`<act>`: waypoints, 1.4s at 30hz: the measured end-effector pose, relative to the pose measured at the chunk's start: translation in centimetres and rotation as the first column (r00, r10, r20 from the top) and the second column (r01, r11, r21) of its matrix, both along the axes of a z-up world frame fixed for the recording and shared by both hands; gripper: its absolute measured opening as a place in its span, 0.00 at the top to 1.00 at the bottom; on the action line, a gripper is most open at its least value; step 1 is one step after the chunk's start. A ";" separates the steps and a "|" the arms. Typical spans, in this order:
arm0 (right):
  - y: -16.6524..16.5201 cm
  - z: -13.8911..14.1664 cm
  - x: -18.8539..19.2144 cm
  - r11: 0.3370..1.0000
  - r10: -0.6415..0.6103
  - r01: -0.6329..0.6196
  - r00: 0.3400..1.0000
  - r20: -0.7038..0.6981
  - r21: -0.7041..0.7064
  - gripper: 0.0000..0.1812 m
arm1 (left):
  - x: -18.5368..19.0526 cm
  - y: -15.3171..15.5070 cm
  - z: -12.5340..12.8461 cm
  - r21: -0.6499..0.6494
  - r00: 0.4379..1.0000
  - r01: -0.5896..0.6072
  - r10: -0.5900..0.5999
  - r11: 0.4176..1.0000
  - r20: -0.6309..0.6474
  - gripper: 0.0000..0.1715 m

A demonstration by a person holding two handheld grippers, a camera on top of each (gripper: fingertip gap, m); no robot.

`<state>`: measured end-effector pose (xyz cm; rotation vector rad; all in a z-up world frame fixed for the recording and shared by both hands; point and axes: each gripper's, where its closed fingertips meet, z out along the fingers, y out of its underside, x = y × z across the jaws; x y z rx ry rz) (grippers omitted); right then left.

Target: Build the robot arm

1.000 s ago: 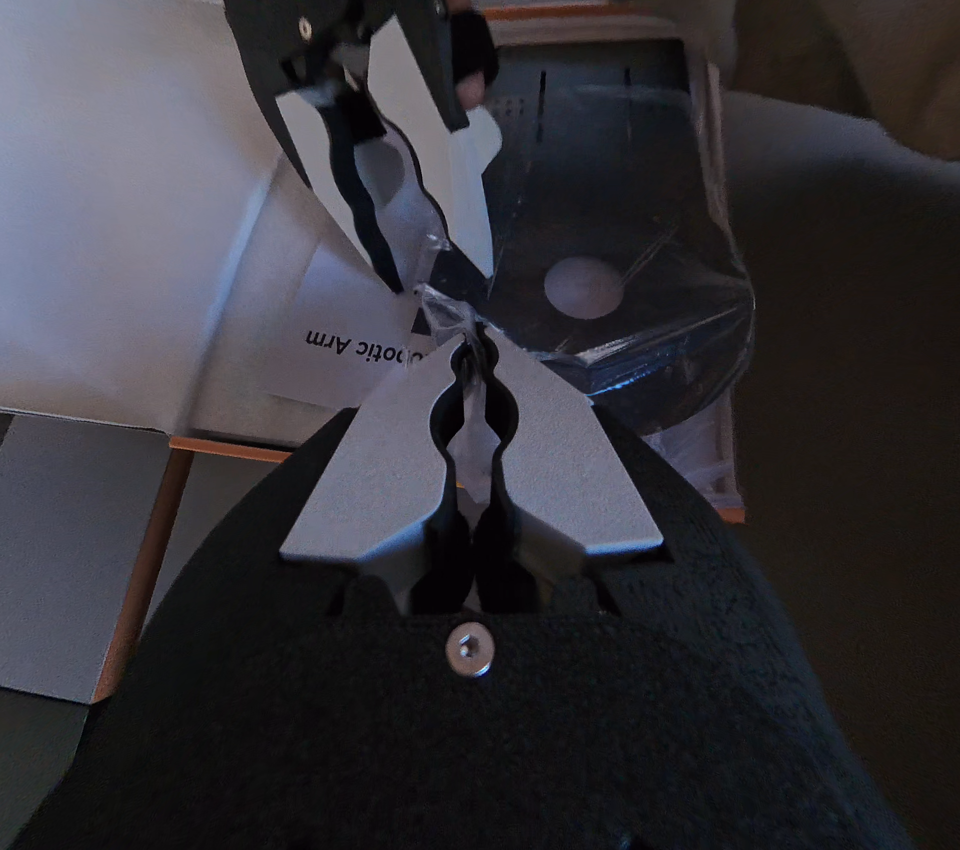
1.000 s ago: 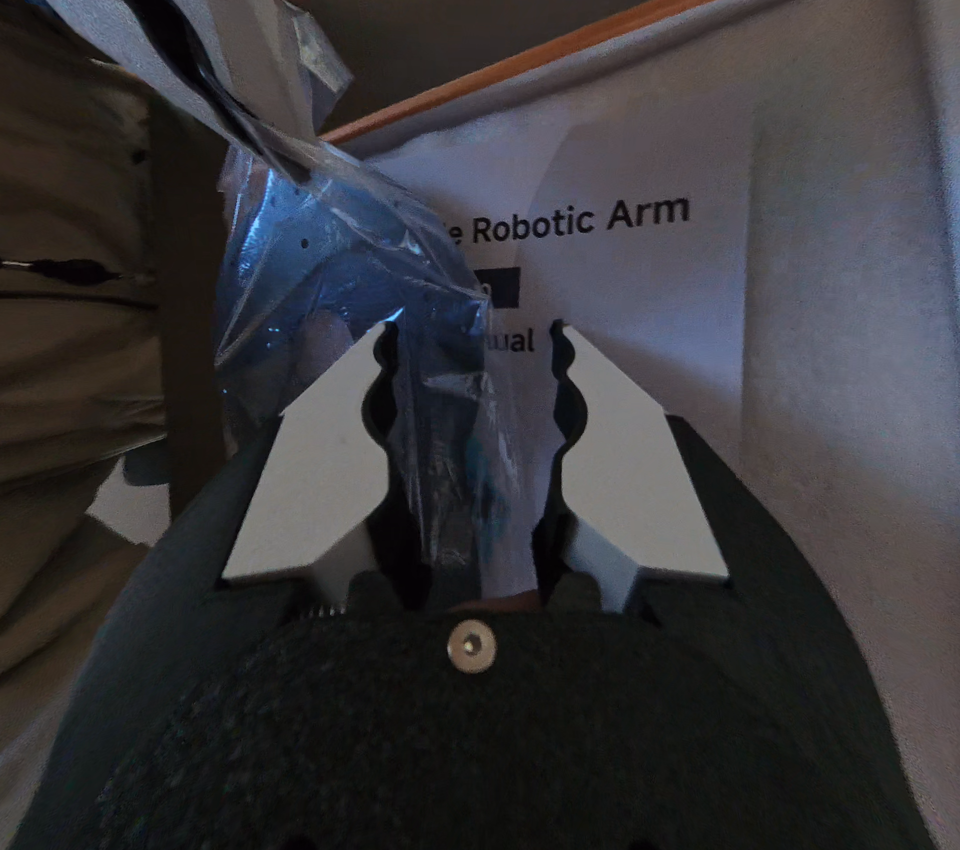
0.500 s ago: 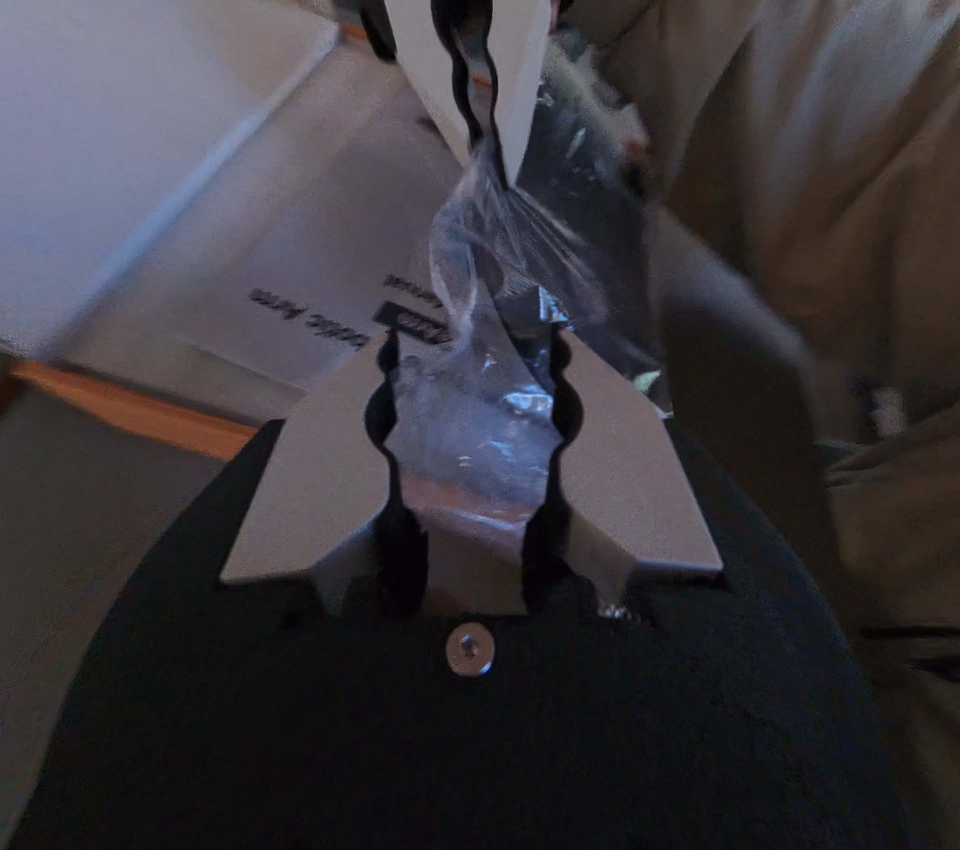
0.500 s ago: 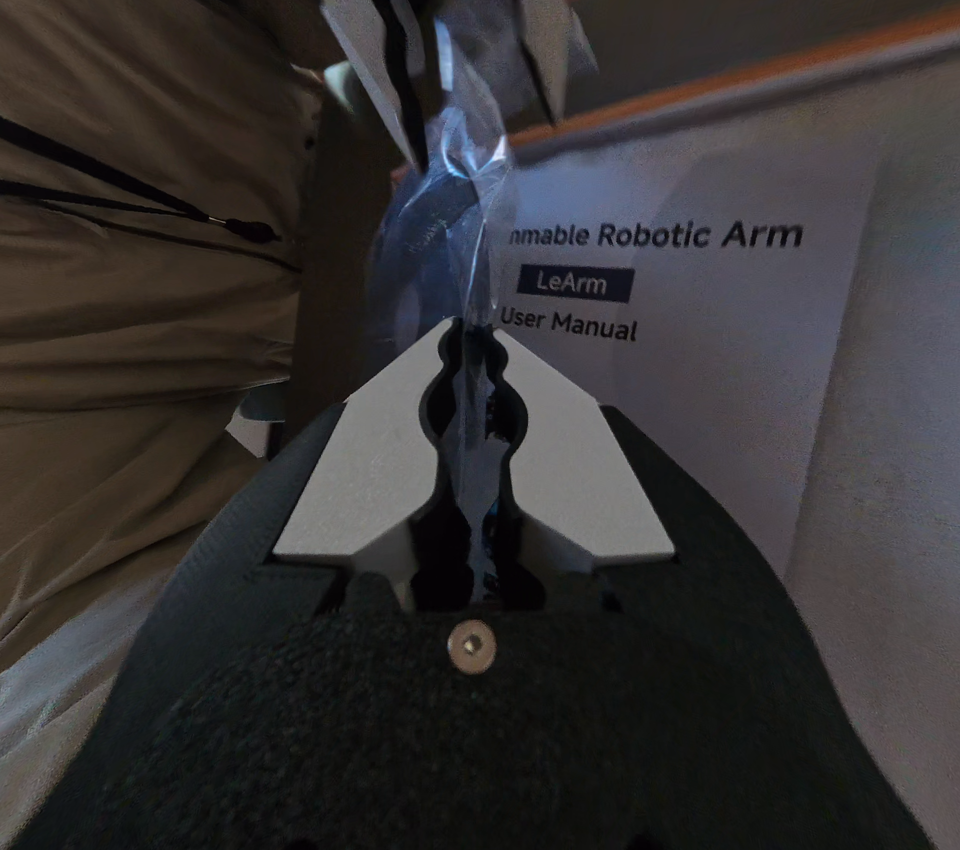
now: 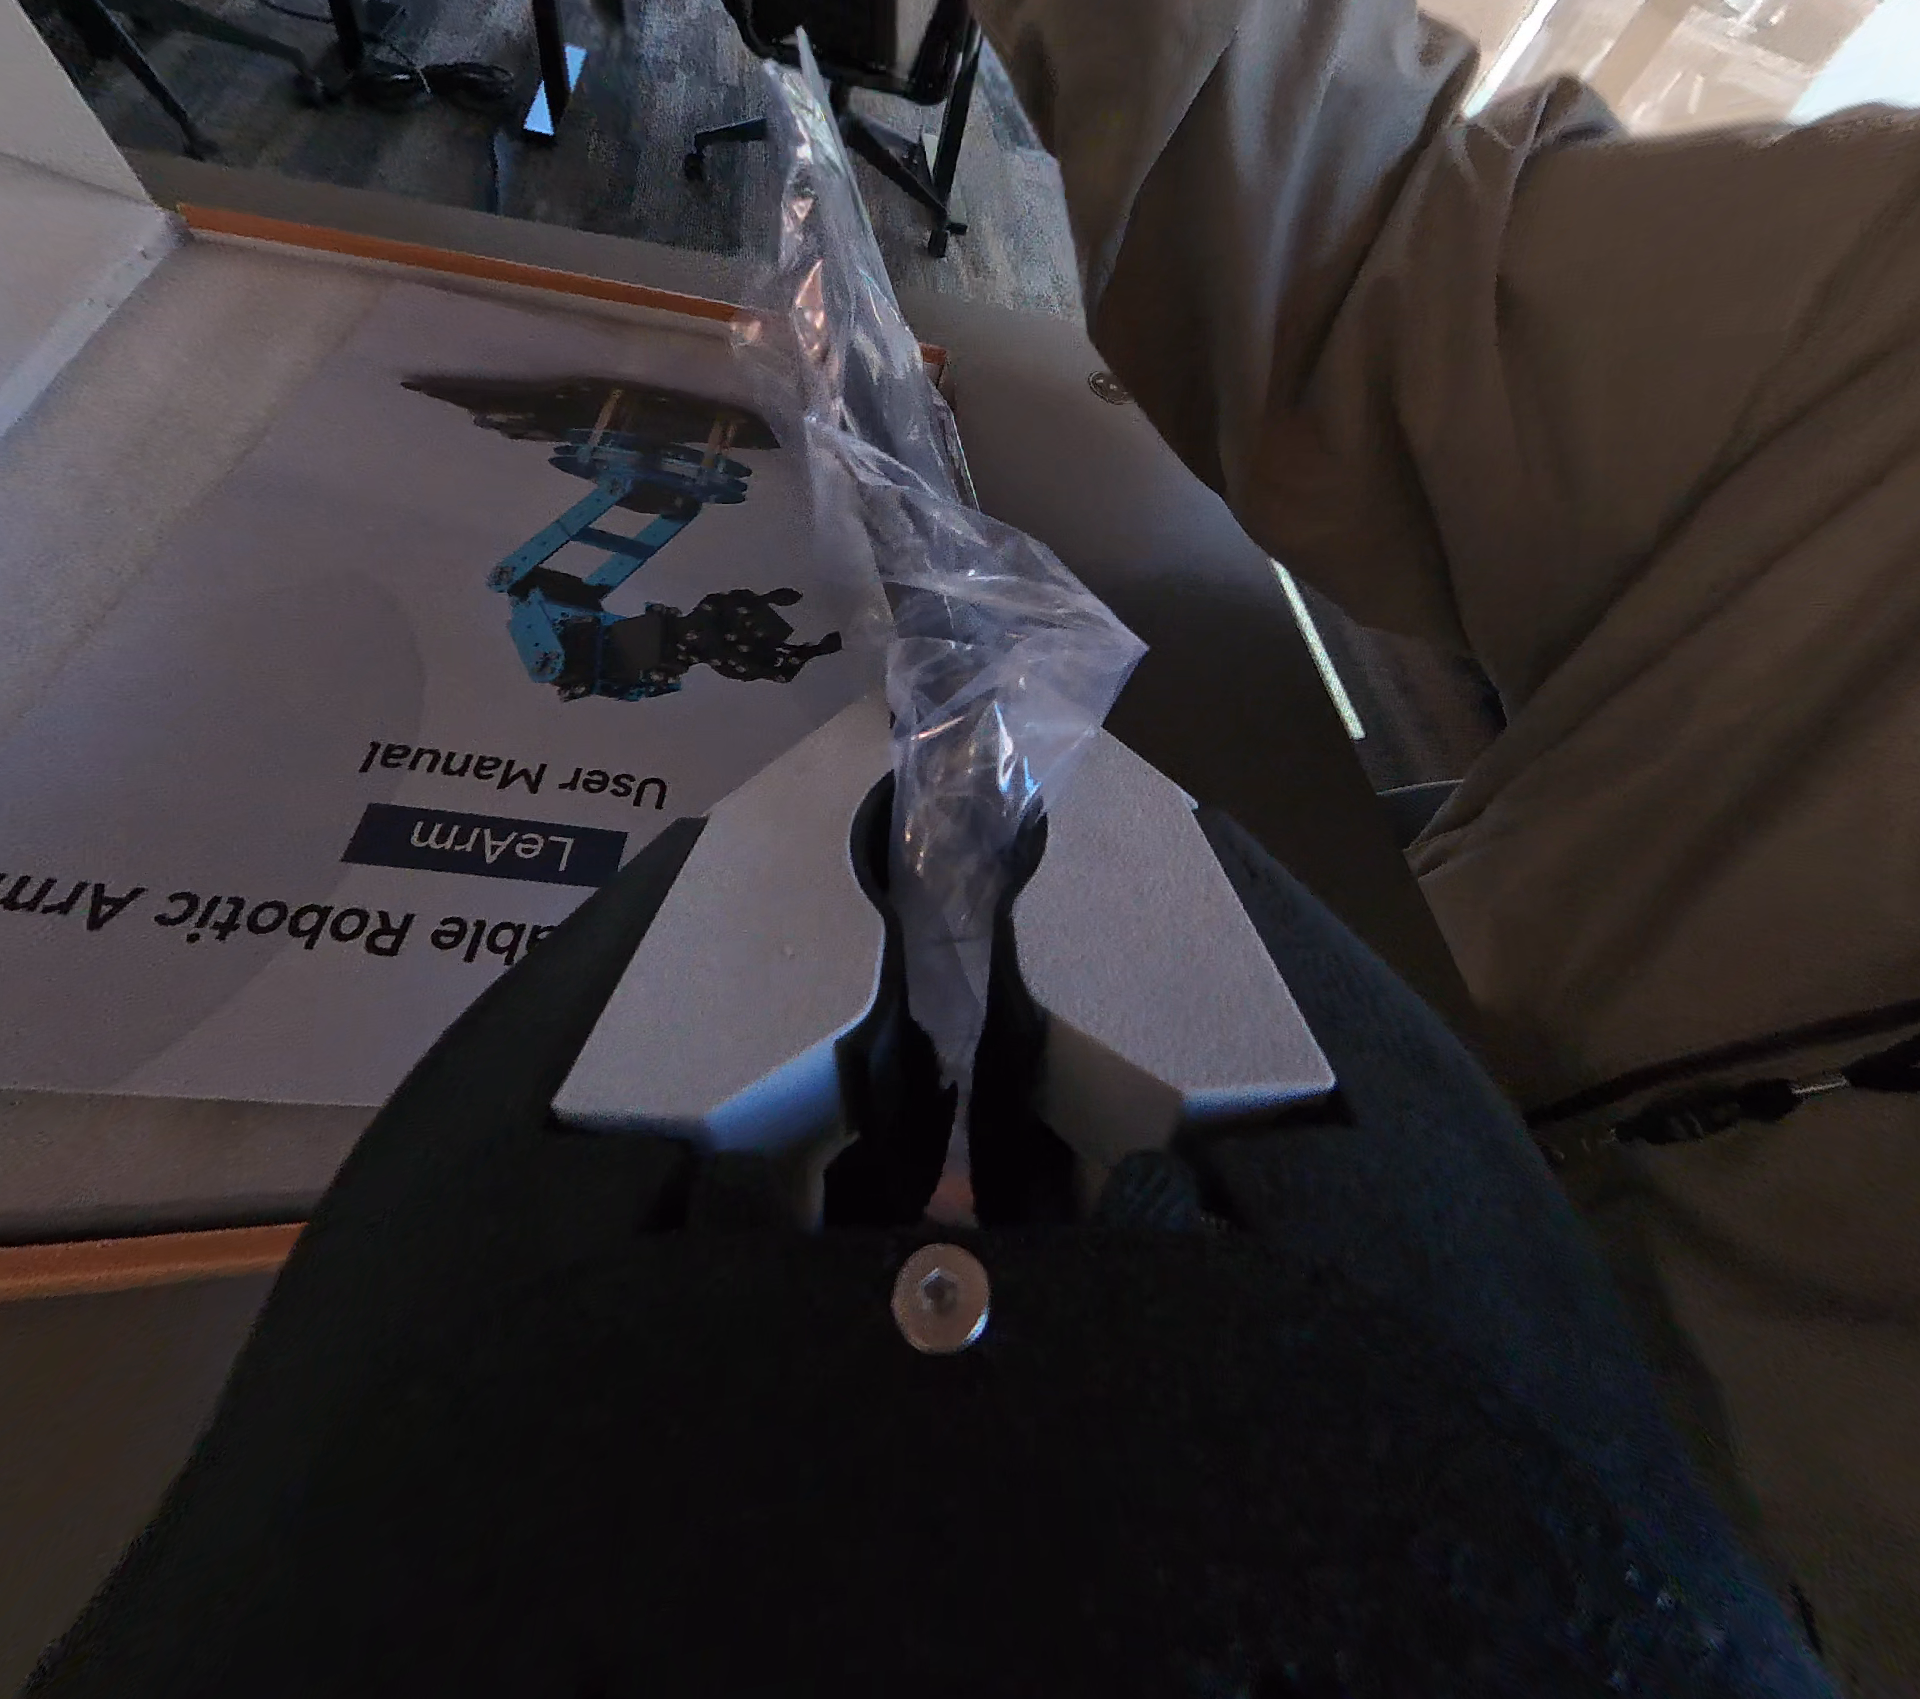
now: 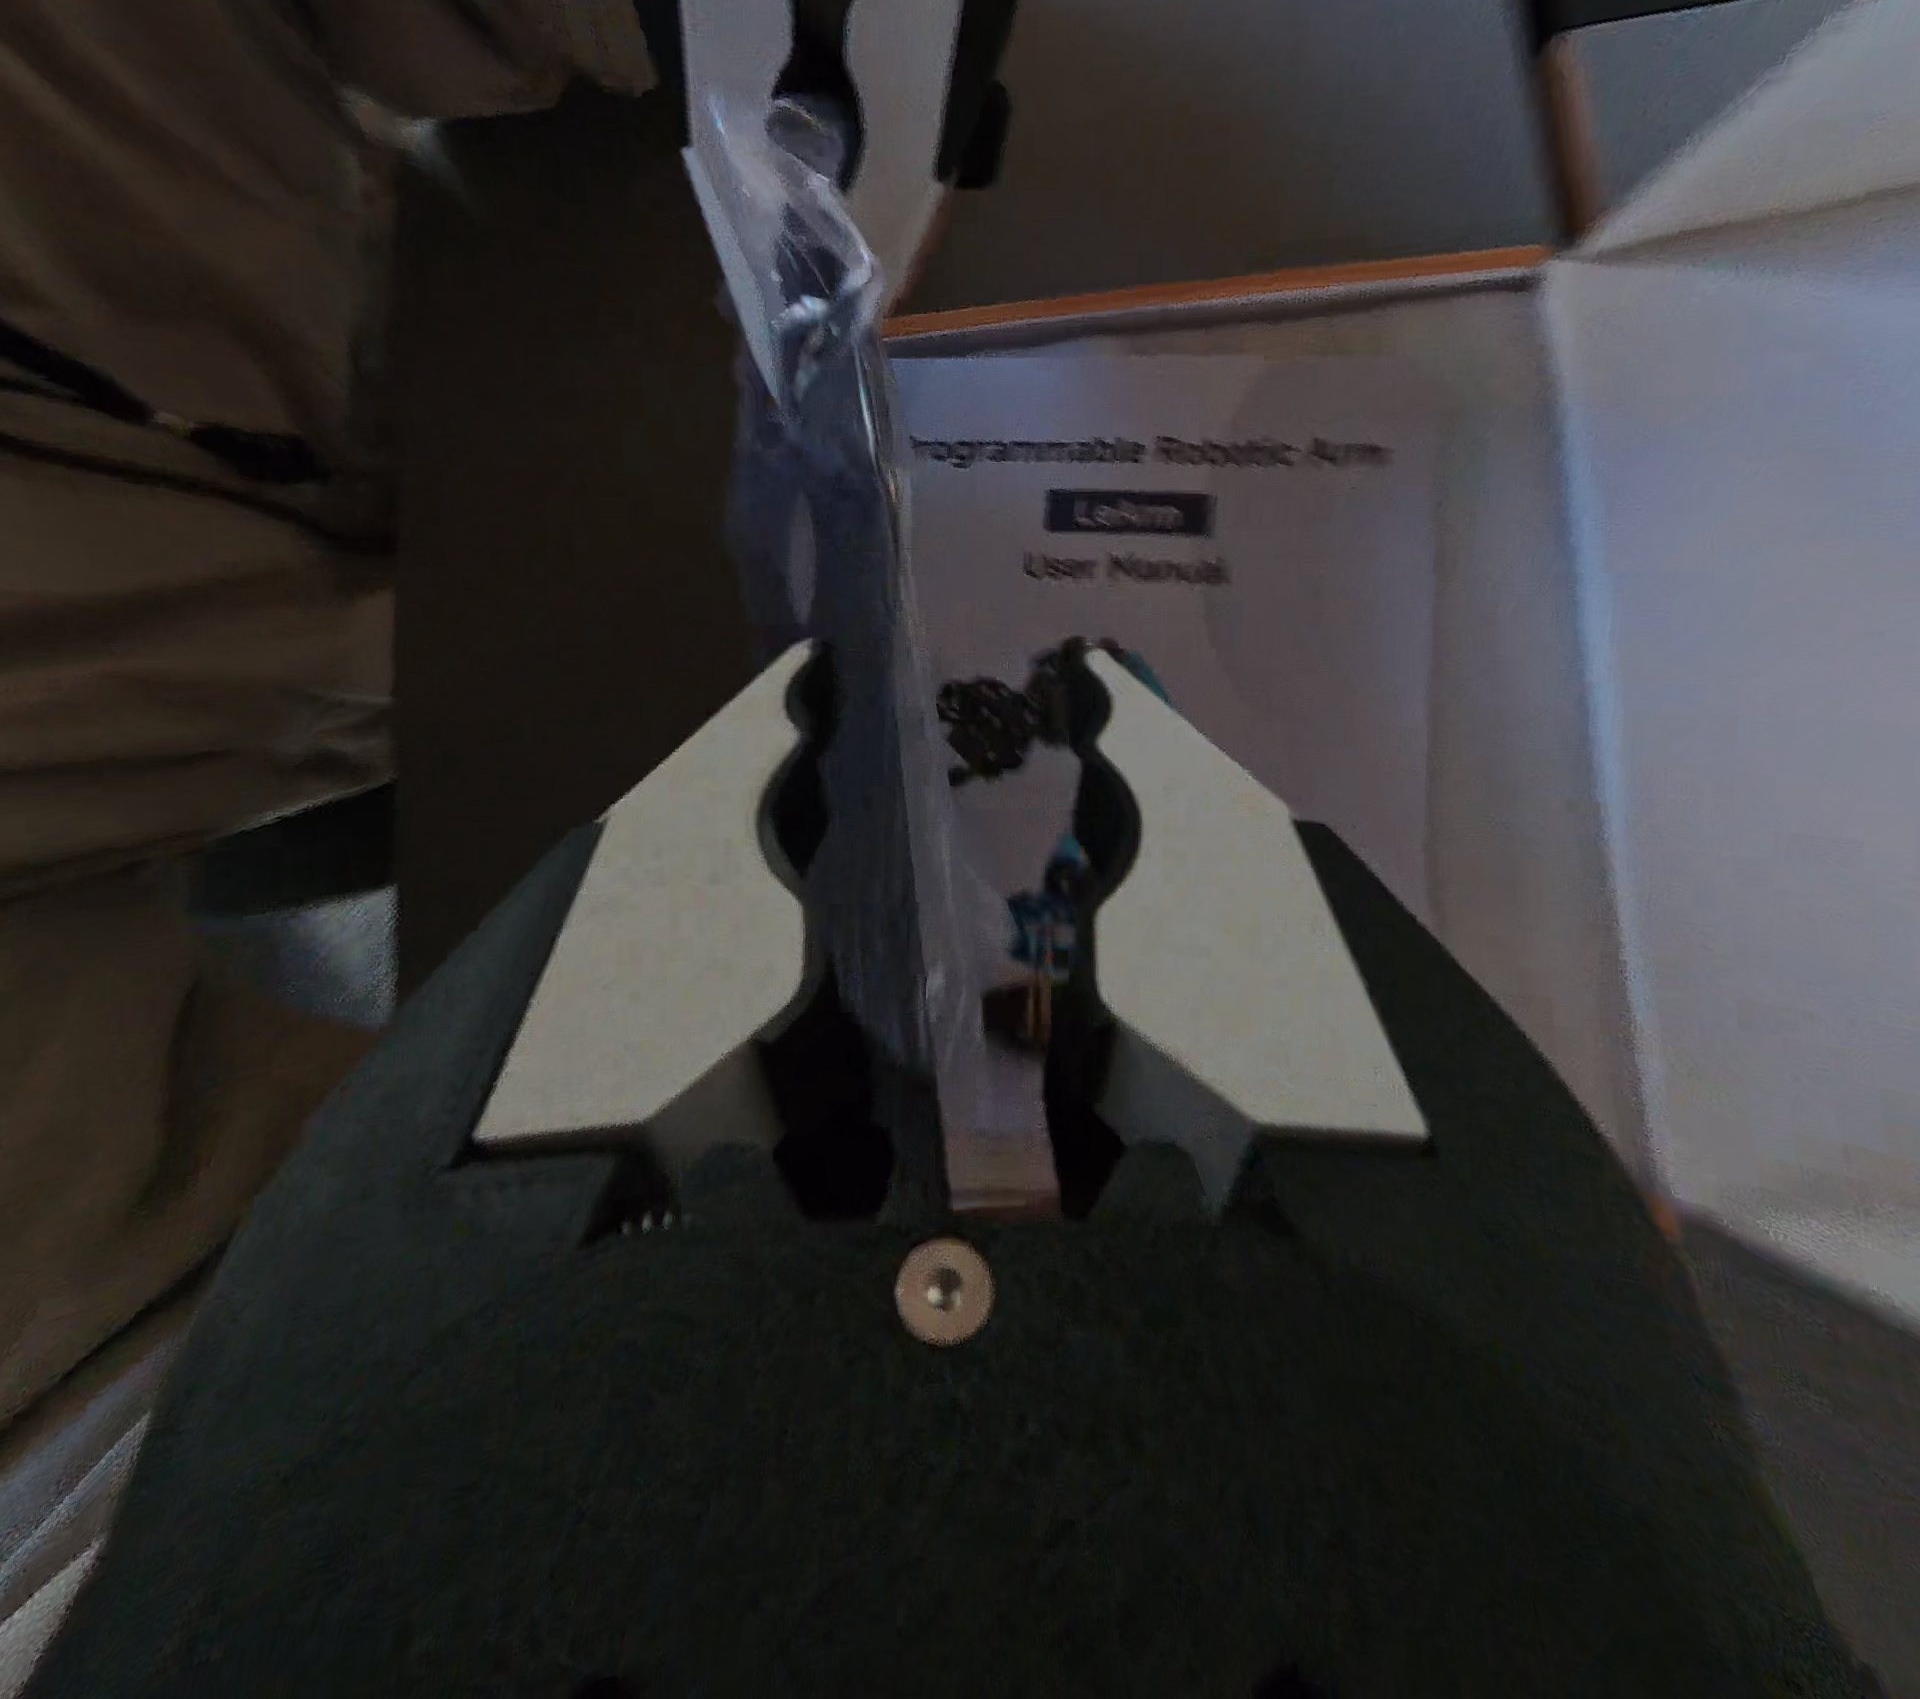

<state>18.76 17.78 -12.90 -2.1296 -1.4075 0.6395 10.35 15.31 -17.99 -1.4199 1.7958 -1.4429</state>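
Office floor and chair legs beyond the open white box (image 5: 125, 402). Left view: left gripper (image 5: 966, 776) clamps clear plastic bag (image 5: 966, 610), booklet (image 5: 312, 610) left of it. Right view: right gripper (image 6: 951, 683) gapes, bag (image 6: 862, 714) against its left finger; re-pinch squarely before pulling.

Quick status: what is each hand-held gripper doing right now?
Left hand-held gripper: closed on the crinkled clear plastic bag with a dark part inside.
Right hand-held gripper: open, the bag passing between its fingers, ungripped.

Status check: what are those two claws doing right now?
Left claw shut on clear plastic bag. Right claw open, bag between its fingers. Bag above booklet in open box. Nothing in the way.
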 end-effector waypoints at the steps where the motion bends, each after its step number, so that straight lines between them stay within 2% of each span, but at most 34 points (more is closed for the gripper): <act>1: -0.5 0.8 2.2 0.993 -0.086 0.090 0.995 -0.042 0.080 0.72 | 0.0 0.0 0.0 -0.005 1.000 0.001 -0.001 1.000 0.006 0.98; 3: -2.8 1.3 6.9 0.953 -0.231 0.264 0.951 -0.204 0.151 0.68 | -0.1 0.0 0.0 -0.012 1.000 0.000 0.001 1.000 0.018 0.98; 5: -4.8 0.7 11.0 0.891 -0.321 0.426 0.836 -0.446 0.157 0.68 | -0.1 0.0 -0.1 -0.021 1.000 0.000 0.000 1.000 0.025 0.98; 8: -7.0 -3.5 12.9 0.887 -0.372 0.462 0.683 -0.629 -0.023 0.68 | 0.0 0.1 -0.1 -0.028 0.999 0.002 -0.001 1.000 0.032 0.98; 10: -7.1 -6.9 12.4 0.886 -0.405 0.456 0.680 -0.610 -0.080 0.70 | 0.0 0.2 -0.1 -0.028 0.999 0.003 -0.002 1.000 0.034 0.98; 11: -7.2 -7.7 11.7 0.900 -0.392 0.423 0.681 -0.619 -0.104 0.76 | 0.0 0.2 -0.1 -0.033 0.999 0.002 -0.001 0.999 0.033 0.98; 12: -7.3 -7.8 11.1 0.912 -0.375 0.391 0.669 -0.641 -0.125 0.84 | 0.0 0.3 -0.2 -0.042 1.000 -0.002 0.003 0.999 0.029 0.98; 14: -6.4 -8.1 11.3 0.897 -0.398 0.424 0.651 -0.647 -0.125 0.94 | 0.0 0.5 -0.3 -0.074 1.000 -0.014 0.016 0.997 0.017 0.98; 17: -6.2 -6.2 10.9 0.901 -0.385 0.416 0.633 -0.672 -0.125 0.96 | -0.3 0.7 0.0 -0.121 0.999 -0.046 0.047 0.992 0.004 1.00; 19: -6.6 -3.0 9.6 0.917 -0.318 0.395 0.634 -0.705 -0.058 0.97 | -1.4 0.5 0.8 -0.116 0.998 -0.061 0.063 0.991 0.016 1.00; 21: -6.8 0.4 7.1 0.927 -0.274 0.375 0.650 -0.709 -0.015 0.98 | -3.7 0.3 2.0 -0.083 0.997 -0.072 0.075 0.994 0.031 1.00; 23: -6.4 2.4 3.5 0.926 -0.274 0.378 0.693 -0.667 0.012 0.97 | -7.3 0.2 3.5 -0.092 0.994 -0.092 0.096 0.992 0.044 1.00; 25: -6.4 3.4 -1.1 0.944 -0.238 0.328 0.724 -0.648 0.019 0.97 | -11.8 0.2 4.8 -0.130 0.991 -0.113 0.121 0.985 0.058 1.00; 27: -6.0 3.3 -6.1 0.958 -0.232 0.284 0.728 -0.646 -0.025 0.98 | -16.9 0.3 5.1 -0.172 0.986 -0.152 0.161 0.973 0.043 1.00; 29: -5.0 1.6 -11.1 0.955 -0.272 0.283 0.729 -0.628 -0.085 0.98 | -22.1 1.0 4.3 -0.218 0.979 -0.203 0.205 0.954 -0.014 1.00; 32: -3.6 -2.2 -18.7 0.930 -0.366 0.290 0.687 -0.627 -0.224 0.97 | -29.8 2.6 1.7 -0.298 0.963 -0.267 0.244 0.916 -0.113 0.99; 37: -1.7 -7.1 -29.8 0.907 -0.414 0.224 0.617 -0.669 -0.356 0.99 | -40.6 4.7 -3.0 -0.339 0.975 -0.211 0.173 0.917 -0.138 1.00; 38: -1.3 -8.0 -31.6 0.900 -0.427 0.220 0.615 -0.663 -0.376 0.99 | -42.3 5.3 -3.9 -0.359 0.975 -0.207 0.161 0.910 -0.155 1.00; 42: 1.2 -11.1 -37.0 0.899 -0.428 0.250 0.673 -0.604 -0.359 0.98 | -47.4 8.5 -7.1 -0.398 0.964 -0.229 0.151 0.888 -0.218 0.99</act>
